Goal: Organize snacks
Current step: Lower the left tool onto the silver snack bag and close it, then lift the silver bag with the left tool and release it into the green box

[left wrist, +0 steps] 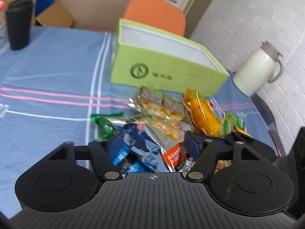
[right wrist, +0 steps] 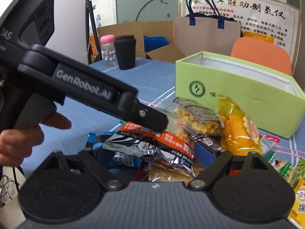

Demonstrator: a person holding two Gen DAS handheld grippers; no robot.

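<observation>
A pile of snack packets lies on the blue cloth in front of an open light-green box (left wrist: 171, 70) (right wrist: 238, 105). My left gripper (left wrist: 155, 143) is low in the pile. A blue-and-white packet (left wrist: 141, 147) and an orange one (left wrist: 173, 154) fill the gap between its blue pads; whether the pads press on them is unclear. From the right wrist view, the left gripper (right wrist: 156, 122) reaches in from the left, its tip over an orange-and-black packet (right wrist: 162, 139). My right gripper (right wrist: 152, 154) stands wide around that packet. A yellow packet (right wrist: 240, 133) and a corn-puff packet (right wrist: 198, 118) lie nearer the box.
A black cup (right wrist: 125, 52) and a pink-capped clear bottle (right wrist: 108, 49) stand at the table's far left. A white jug (left wrist: 257, 70) sits by the brick wall at the right. An orange chair (left wrist: 156, 13) and cardboard boxes lie behind. A hand (right wrist: 22, 139) holds the left gripper's handle.
</observation>
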